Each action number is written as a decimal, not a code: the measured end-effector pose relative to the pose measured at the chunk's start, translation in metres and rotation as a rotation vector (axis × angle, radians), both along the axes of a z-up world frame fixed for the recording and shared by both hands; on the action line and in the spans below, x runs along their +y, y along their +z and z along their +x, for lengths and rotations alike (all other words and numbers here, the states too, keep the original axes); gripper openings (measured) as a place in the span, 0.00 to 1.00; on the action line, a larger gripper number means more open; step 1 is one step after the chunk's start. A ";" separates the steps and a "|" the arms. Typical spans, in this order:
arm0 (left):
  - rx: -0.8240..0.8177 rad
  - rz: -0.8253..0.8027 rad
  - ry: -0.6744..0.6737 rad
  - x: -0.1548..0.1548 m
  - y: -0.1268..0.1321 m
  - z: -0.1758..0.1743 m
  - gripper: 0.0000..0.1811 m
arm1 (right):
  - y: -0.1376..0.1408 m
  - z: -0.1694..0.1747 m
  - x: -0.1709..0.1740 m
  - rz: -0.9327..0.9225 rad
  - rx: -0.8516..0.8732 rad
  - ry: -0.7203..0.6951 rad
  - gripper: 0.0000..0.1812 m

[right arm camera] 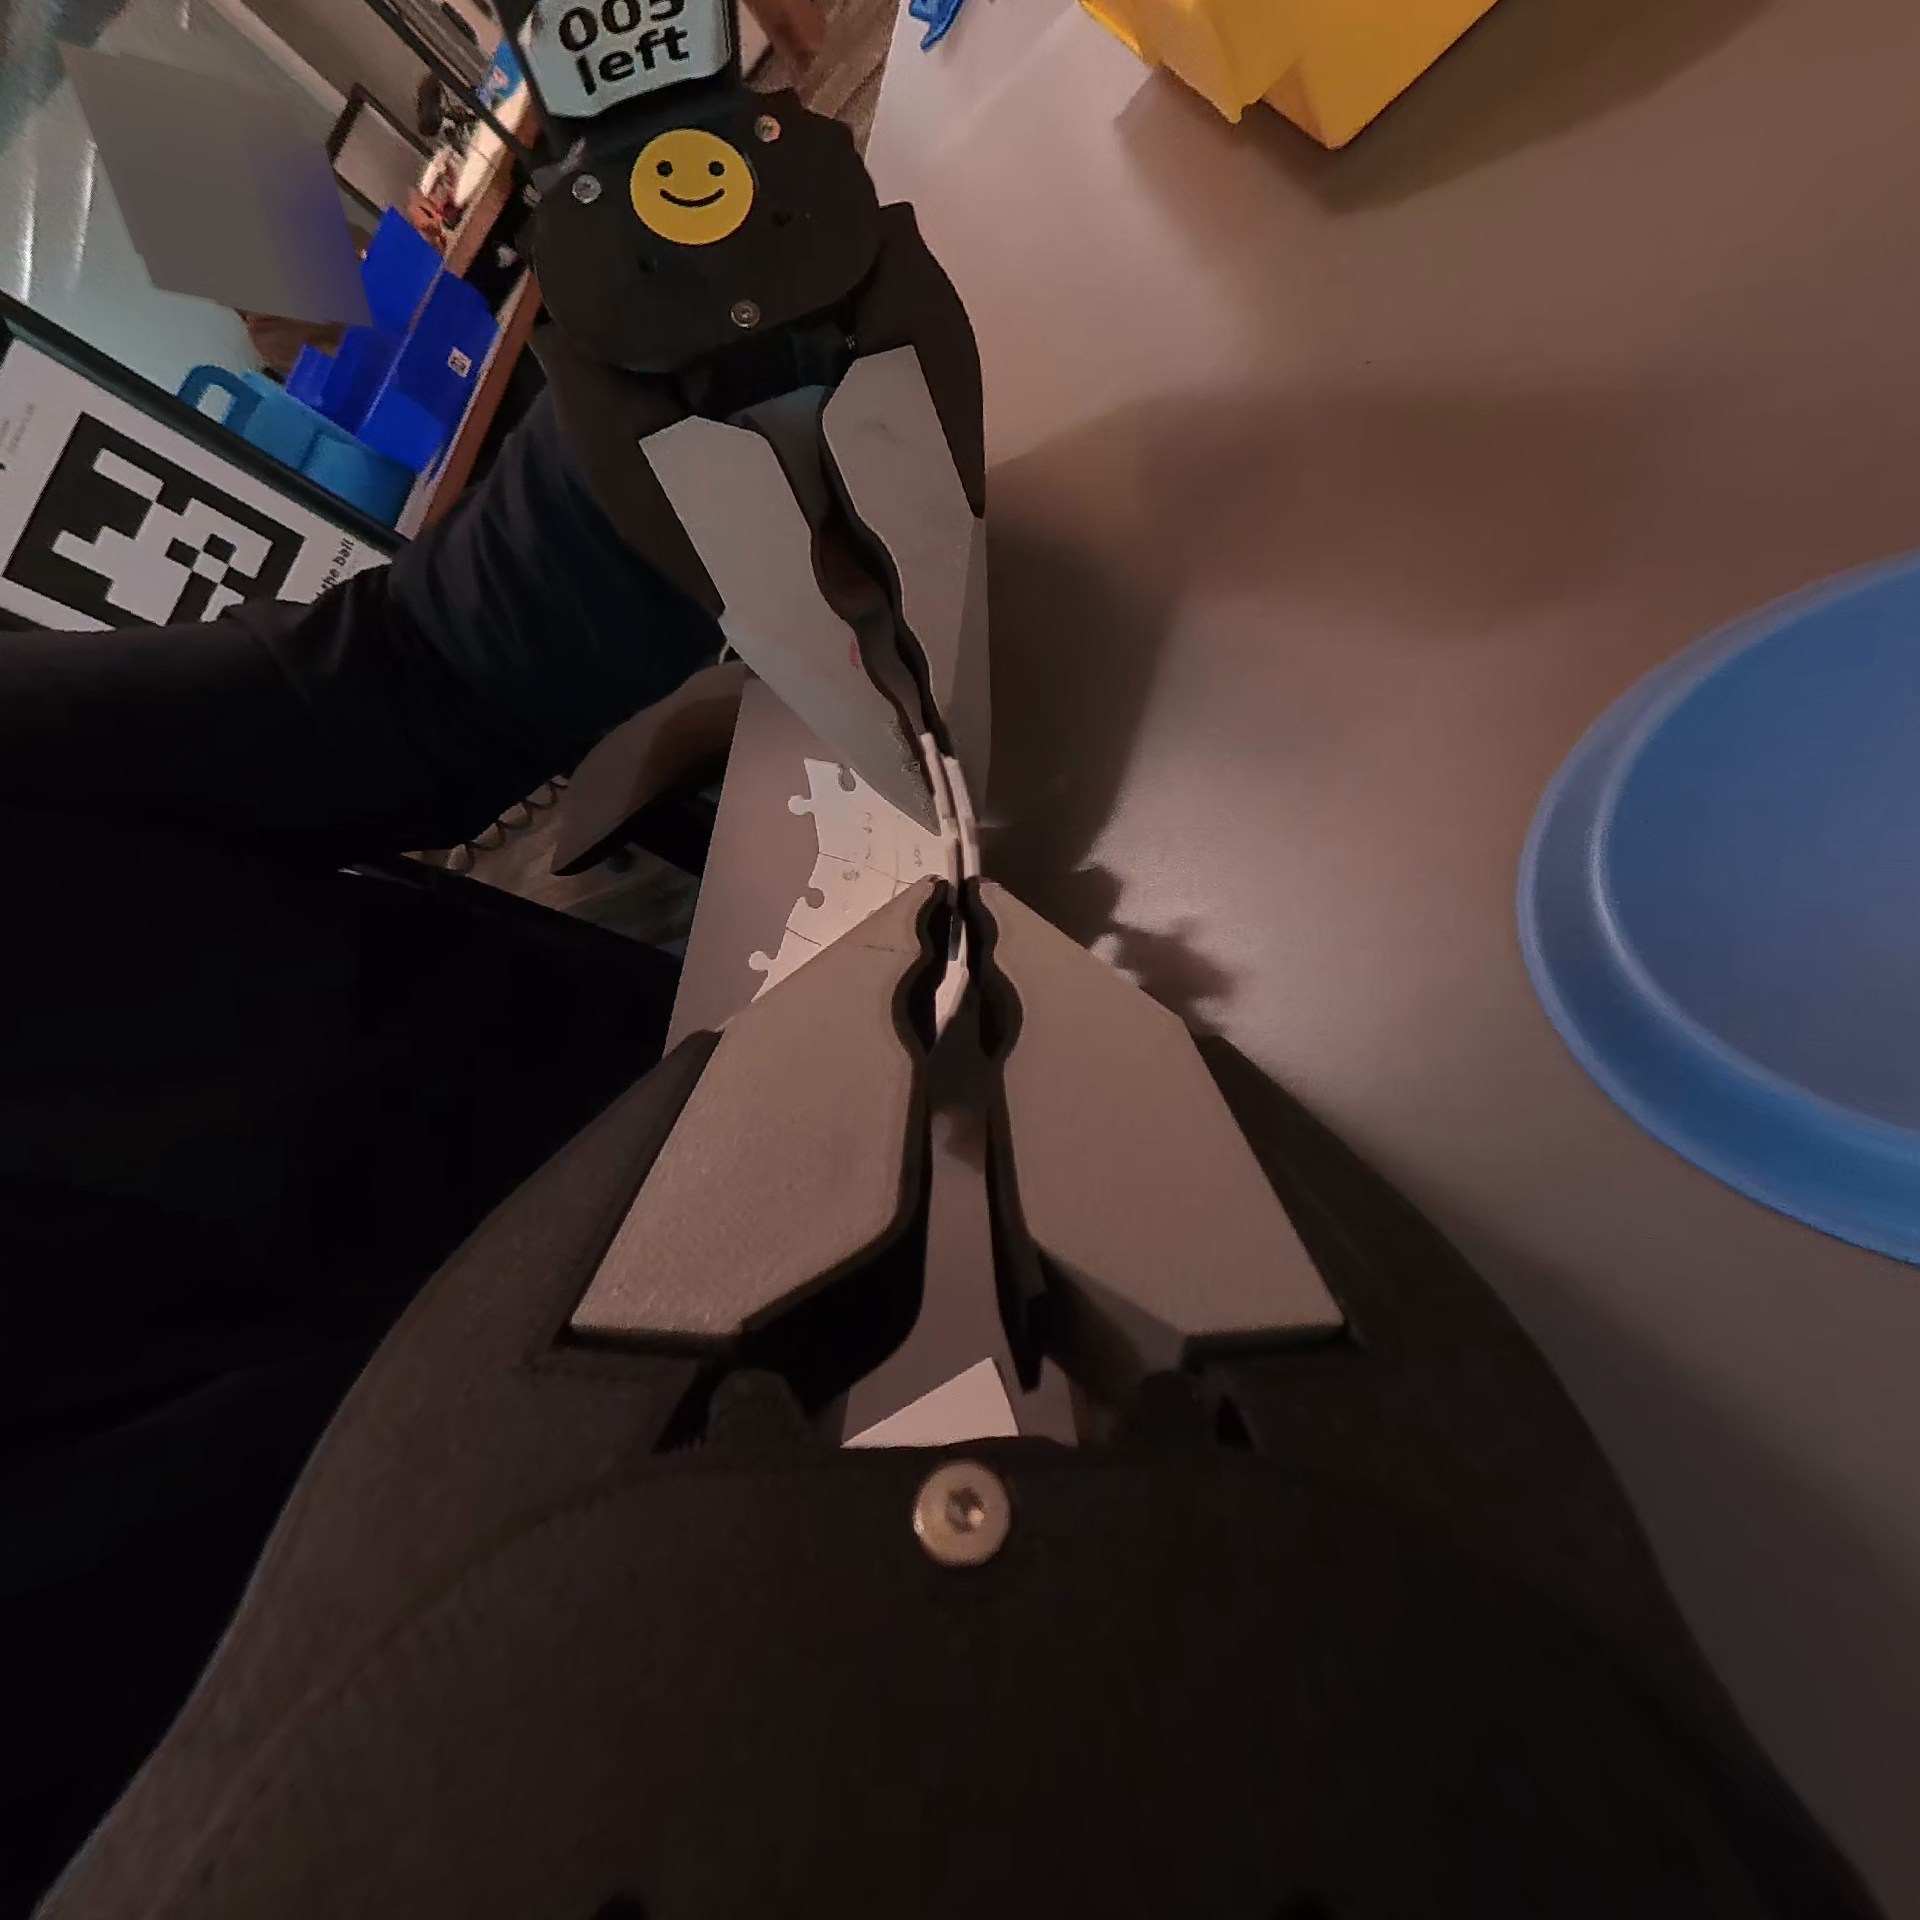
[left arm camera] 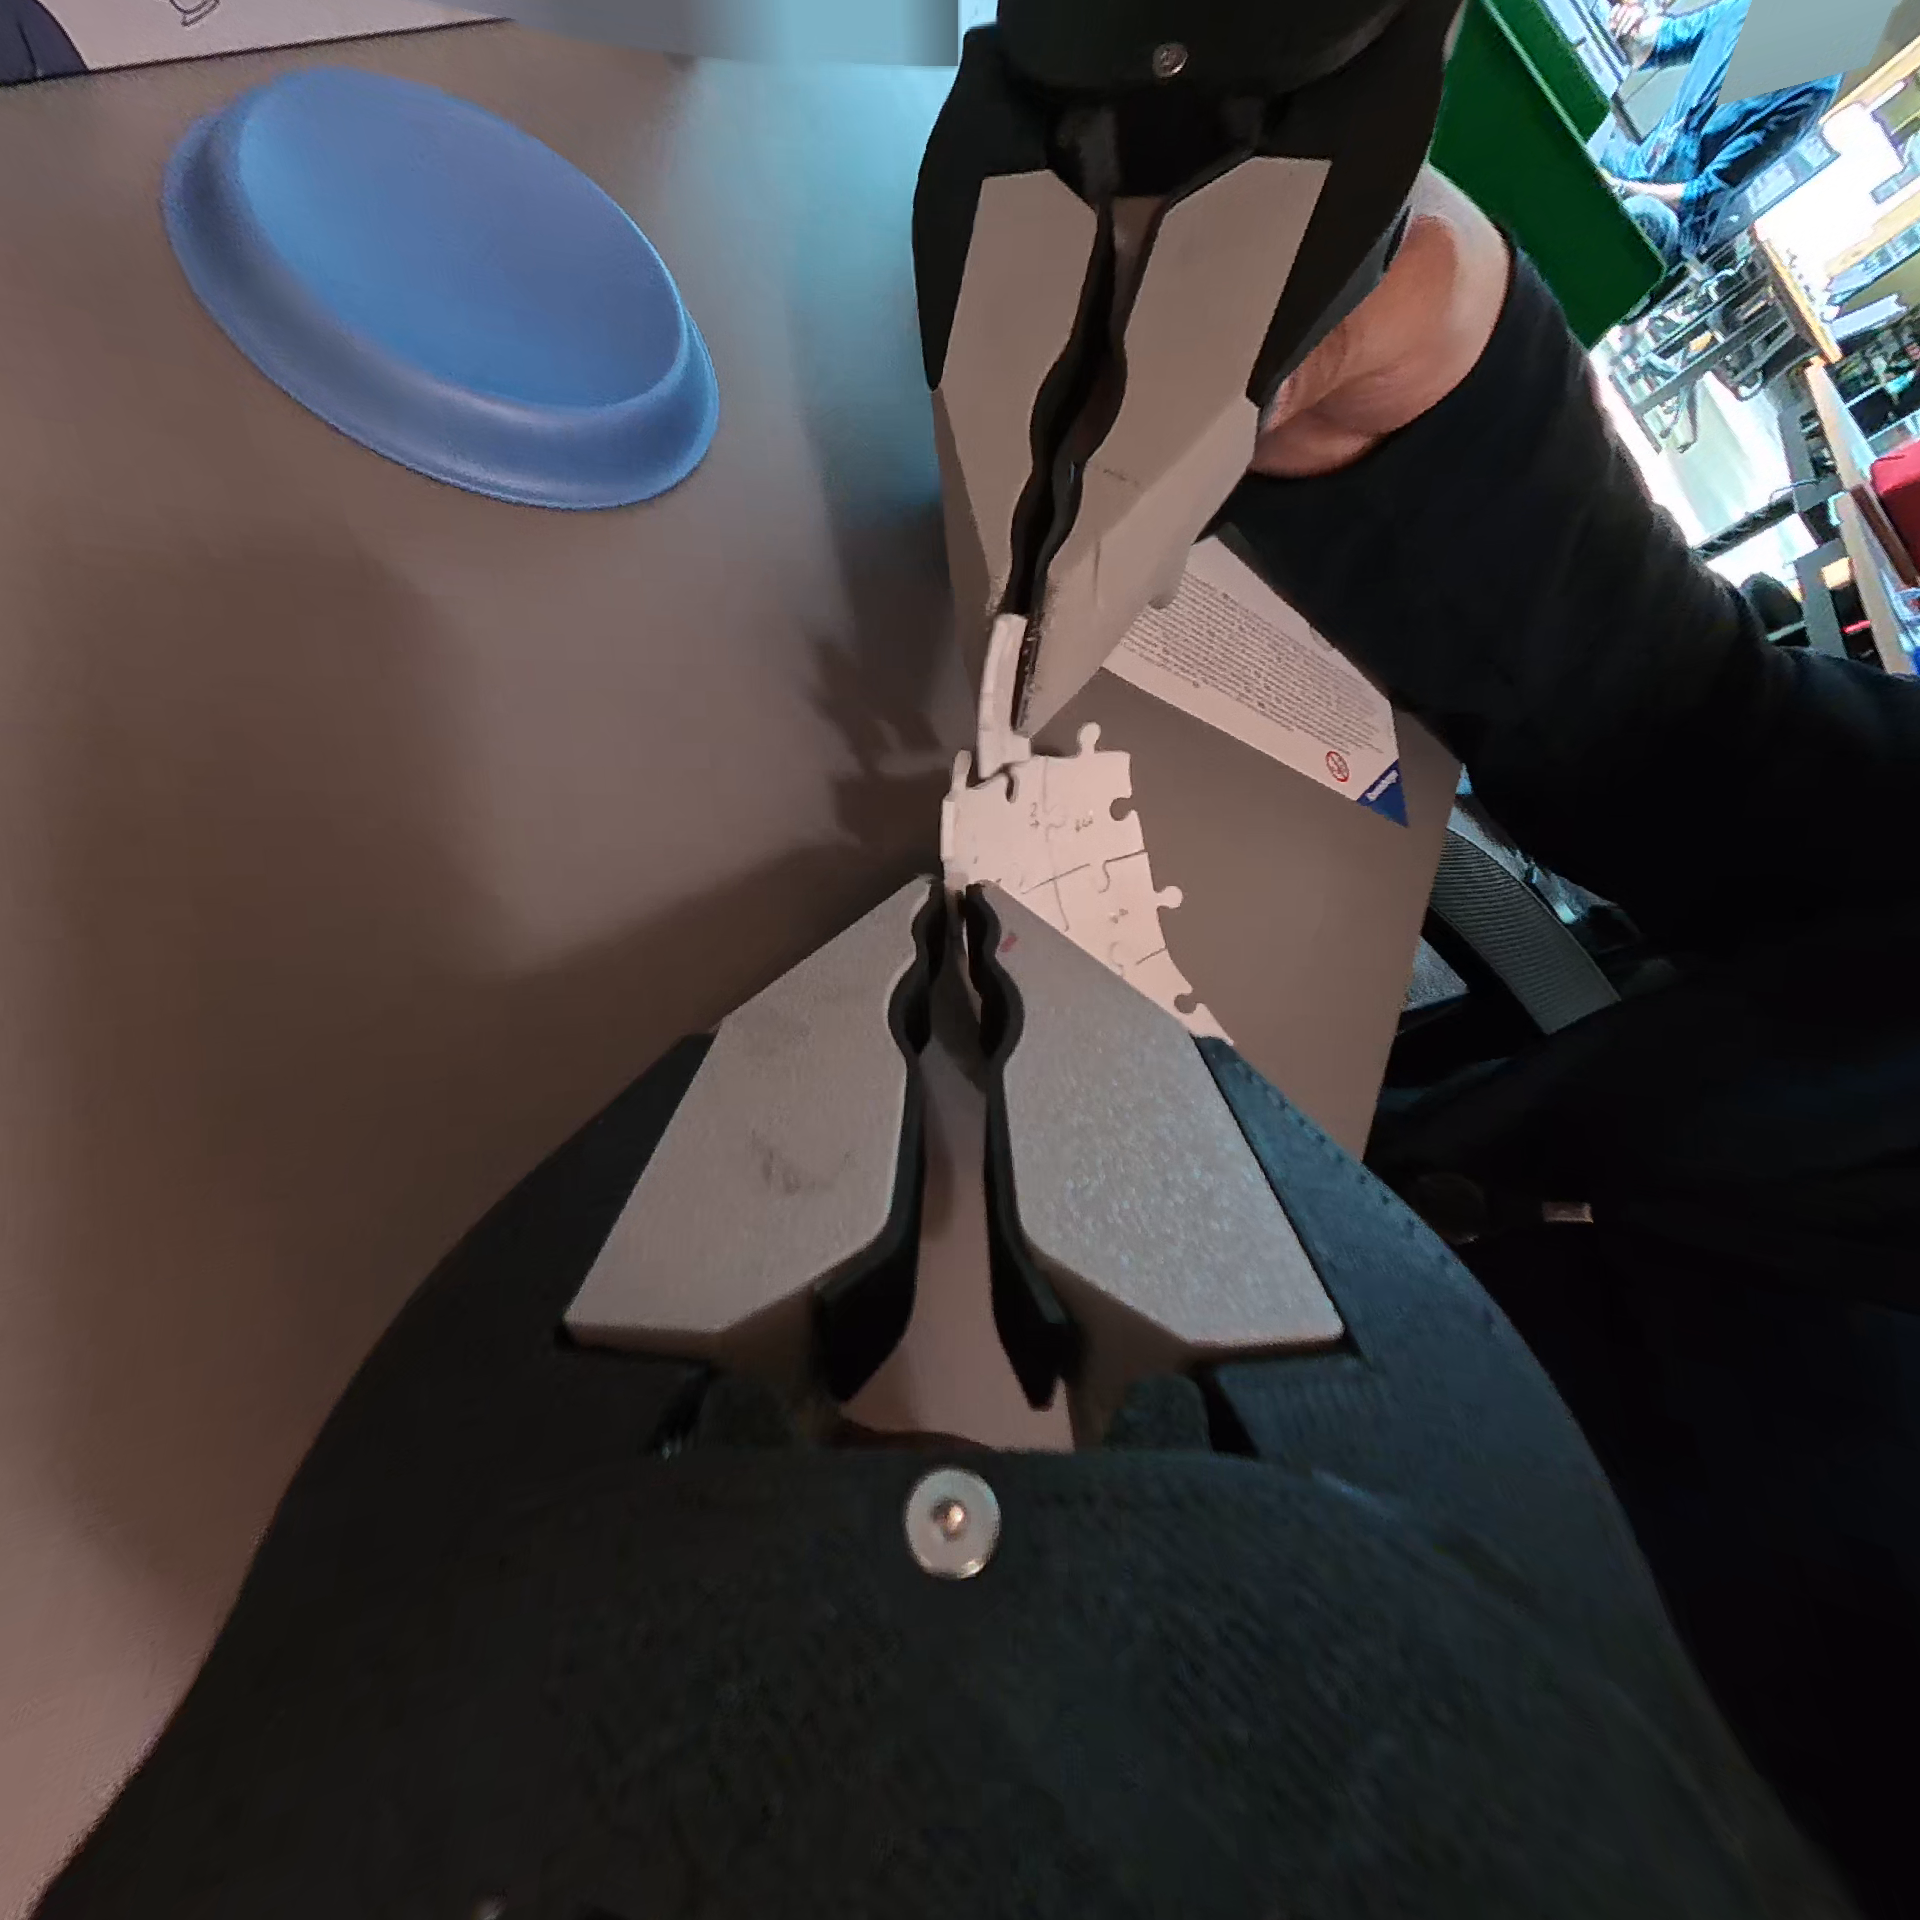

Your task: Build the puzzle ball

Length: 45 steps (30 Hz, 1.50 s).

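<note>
- Puzzle strip [left arm camera: 1070,862], a curved white band of joined pieces, is held in the air above the grey table [left arm camera: 416,779], between the two grippers and on the near side of the blue dish [left arm camera: 436,281].
- Single piece [left arm camera: 1003,691] meets the strip's top edge, its tab just at the joint.
- Strip looks light, thin and stiff but bendable along its seams; I judge the joints could pop apart under a twist, so hold flat faces close to the seam, not the small knobs.
- Left gripper [left arm camera: 951,899] is pinched narrow on the strip's lower end.
- Right gripper [right arm camera: 961,904] is pinched narrow on the single piece.
- White printed sheet [left arm camera: 1278,686] lies beyond the strip, away from the dish.
- Yellow box [right arm camera: 1309,52] sits far past the dish.
</note>
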<state>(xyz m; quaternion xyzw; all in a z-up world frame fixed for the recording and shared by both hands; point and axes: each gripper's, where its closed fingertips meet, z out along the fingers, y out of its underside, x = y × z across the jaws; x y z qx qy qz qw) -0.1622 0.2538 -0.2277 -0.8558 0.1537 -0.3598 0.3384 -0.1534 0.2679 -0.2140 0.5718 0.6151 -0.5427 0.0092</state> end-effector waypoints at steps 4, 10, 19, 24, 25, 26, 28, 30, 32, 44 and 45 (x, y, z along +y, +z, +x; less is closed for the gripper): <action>0.007 0.011 0.018 -0.001 0.001 -0.001 0.00 | -0.001 -0.002 0.000 -0.018 0.001 -0.004 0.00; -0.003 -0.010 0.026 -0.003 -0.002 -0.001 0.01 | 0.001 -0.007 -0.004 -0.047 0.014 -0.009 0.00; -0.006 -0.009 0.032 -0.003 -0.002 -0.001 0.01 | -0.003 -0.009 -0.005 -0.029 0.004 -0.014 0.00; -0.001 0.000 0.033 -0.003 -0.001 -0.001 0.01 | -0.005 -0.010 -0.006 -0.030 -0.001 -0.018 0.00; -0.001 0.000 0.033 -0.003 -0.001 -0.001 0.00 | -0.004 -0.011 -0.006 -0.029 -0.001 -0.019 0.00; -0.002 0.000 0.033 -0.003 -0.001 -0.001 0.01 | -0.005 -0.011 -0.006 -0.027 0.000 -0.019 0.00; -0.006 -0.002 0.032 -0.003 -0.001 -0.001 0.01 | -0.005 -0.011 -0.006 -0.026 0.001 -0.019 0.00; -0.009 -0.004 0.032 -0.003 -0.001 -0.001 0.01 | -0.005 -0.011 -0.006 -0.030 0.000 -0.021 0.00; -0.008 -0.006 0.033 -0.003 -0.001 -0.001 0.01 | -0.005 -0.011 -0.005 -0.035 -0.002 -0.026 0.00; 0.004 -0.004 0.048 -0.003 -0.002 -0.002 0.01 | -0.003 -0.010 -0.004 -0.073 -0.007 -0.036 0.00; 0.005 -0.006 0.050 -0.003 -0.003 -0.002 0.01 | -0.004 -0.010 -0.004 -0.071 -0.009 -0.037 0.00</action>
